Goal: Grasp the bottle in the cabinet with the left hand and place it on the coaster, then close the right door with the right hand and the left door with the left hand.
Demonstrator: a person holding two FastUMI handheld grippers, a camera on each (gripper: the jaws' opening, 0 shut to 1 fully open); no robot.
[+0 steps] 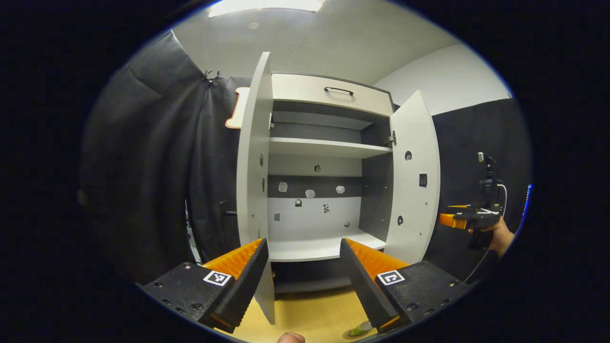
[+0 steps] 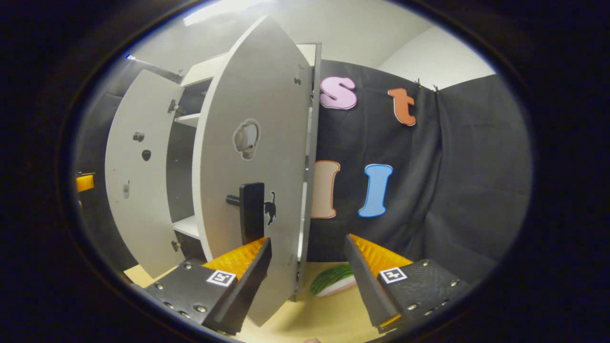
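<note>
- The cabinet (image 1: pixel 329 90) stands on the yellow surface (image 1: pixel 314 317) with both doors swung wide, so the inside is free to reach from the front
- The shelves (image 1: pixel 324 147) are bare from top to bottom. From this I judge that the bottle is already out of the cabinet; where it stands now I cannot tell
- The coaster (image 2: pixel 333 281), shaped like a green striped melon slice, lies on the surface just beside the lower edge of the right door (image 2: pixel 257 143), on its outer side. This place keeps it out of the way when the door swings shut
- The left tool (image 1: pixel 303 242) is open and holds nothing. It points straight into the cabinet, between the left door (image 1: pixel 252 166) and the right door, and touches neither of them
- The right tool (image 2: pixel 309 239) is also open and empty. It faces the outer side of the right door, near the black handle (image 2: pixel 251 212), which is a good position to push the door inward
- In the left gripper view the right tool is held by a hand (image 1: pixel 500 236) behind the right door, apart from it
- My judgement is that the closing of the right door is the step in hand, and the left door comes after
</note>
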